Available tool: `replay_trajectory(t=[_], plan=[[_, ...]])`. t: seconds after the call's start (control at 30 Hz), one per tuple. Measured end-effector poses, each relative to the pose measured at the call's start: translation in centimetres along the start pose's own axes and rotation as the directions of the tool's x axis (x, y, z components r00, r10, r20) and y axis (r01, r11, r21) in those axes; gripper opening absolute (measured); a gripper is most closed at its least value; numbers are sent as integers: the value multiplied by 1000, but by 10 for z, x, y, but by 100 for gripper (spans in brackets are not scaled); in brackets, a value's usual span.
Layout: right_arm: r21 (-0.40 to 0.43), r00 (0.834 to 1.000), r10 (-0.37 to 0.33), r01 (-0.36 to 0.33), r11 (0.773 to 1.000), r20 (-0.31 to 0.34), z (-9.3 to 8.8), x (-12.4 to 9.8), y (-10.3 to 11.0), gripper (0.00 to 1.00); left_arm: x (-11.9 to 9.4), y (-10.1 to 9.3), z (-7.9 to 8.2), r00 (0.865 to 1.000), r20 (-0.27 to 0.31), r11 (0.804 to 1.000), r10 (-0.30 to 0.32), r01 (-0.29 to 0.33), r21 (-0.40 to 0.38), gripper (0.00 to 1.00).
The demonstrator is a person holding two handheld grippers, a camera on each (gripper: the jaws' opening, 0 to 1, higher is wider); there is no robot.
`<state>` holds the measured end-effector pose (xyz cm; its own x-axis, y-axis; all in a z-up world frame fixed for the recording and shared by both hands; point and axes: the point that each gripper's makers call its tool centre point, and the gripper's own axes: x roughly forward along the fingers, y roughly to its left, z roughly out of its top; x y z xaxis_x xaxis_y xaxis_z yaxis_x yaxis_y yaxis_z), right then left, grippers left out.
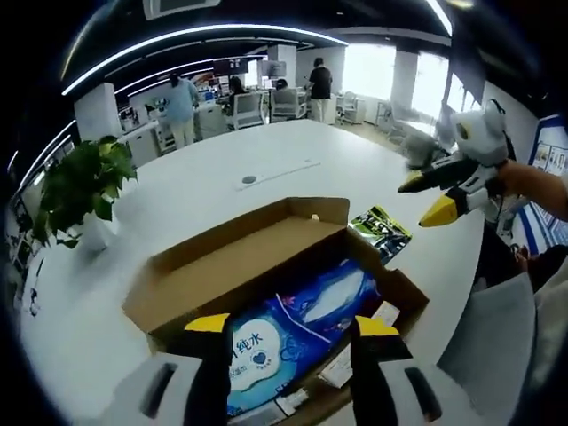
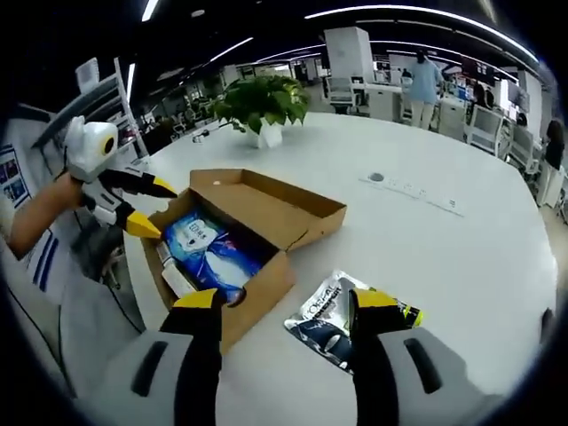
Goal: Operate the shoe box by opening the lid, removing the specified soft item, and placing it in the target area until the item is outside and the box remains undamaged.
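Note:
A brown cardboard shoe box (image 1: 182,271) lies on the white table with its lid folded back. Inside rests a soft blue wipes pack (image 1: 302,324) beside some small white items. My left gripper (image 1: 291,326) hovers open over the box's near end, its jaws framing the pack without touching it. My right gripper (image 1: 424,201) is held open, off to the right above the table. In the right gripper view, the box (image 2: 306,213) sits centre-left with the blue pack (image 2: 209,248) in it. The left gripper (image 2: 153,209) is at its left end, and my right gripper (image 2: 284,300) is open near a dark foil packet (image 2: 342,319).
The dark foil packet (image 1: 382,232) lies on the table next to the box. A potted plant (image 1: 80,186) stands near the table's edge. A cable port (image 2: 377,177) and a strip are set in the tabletop. People stand at desks (image 1: 182,102) in the background.

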<state>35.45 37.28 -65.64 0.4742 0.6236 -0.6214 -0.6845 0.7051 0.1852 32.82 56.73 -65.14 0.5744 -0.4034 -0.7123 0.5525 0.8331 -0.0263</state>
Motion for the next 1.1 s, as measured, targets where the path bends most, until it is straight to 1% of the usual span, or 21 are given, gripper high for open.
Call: replay_trajectory(t=[0.1, 0.37, 0.53, 0.6, 0.63, 0.8, 0.83, 0.93, 1.03, 1.1], plan=[[-7, 1000, 22, -22, 1000, -2, 2, 7, 10, 54, -5, 7, -5, 1000, 1, 1000, 22, -22, -14, 54], [-15, 997, 75, -75, 997, -1, 9, 22, 35, 53, -22, 26, -26, 997, -10, 995, 72, -73, -64, 54], [1, 994, 108, -108, 994, 2, 12, 34, 51, 51, -33, 40, -40, 992, -7, 988, 123, -123, -97, 53], [21, 992, 128, -128, 992, 5, 14, 40, 58, 51, -37, 45, -46, 989, -13, 983, 146, -147, -106, 50], [26, 991, 134, -134, 991, 8, 16, 43, 62, 51, -39, 49, -52, 986, -19, 980, 164, -166, -112, 49], [23, 987, 160, -160, 987, 8, 24, 57, 76, 49, -46, 57, -69, 981, -30, 967, 192, -194, -165, 46], [23, 986, 165, -165, 986, 8, 25, 59, 77, 48, -48, 59, -74, 978, -36, 963, 205, -208, -174, 45], [20, 984, 177, -177, 984, -2, 27, 69, 83, 48, -50, 63, -83, 975, -40, 954, 219, -223, -198, 42], [22, 983, 182, -182, 983, -8, 29, 77, 86, 46, -50, 67, -93, 971, -55, 947, 234, -241, -211, 38], [12, 984, 178, -178, 984, -15, 31, 85, 88, 44, -49, 69, -97, 968, -61, 944, 242, -250, -215, 36]])
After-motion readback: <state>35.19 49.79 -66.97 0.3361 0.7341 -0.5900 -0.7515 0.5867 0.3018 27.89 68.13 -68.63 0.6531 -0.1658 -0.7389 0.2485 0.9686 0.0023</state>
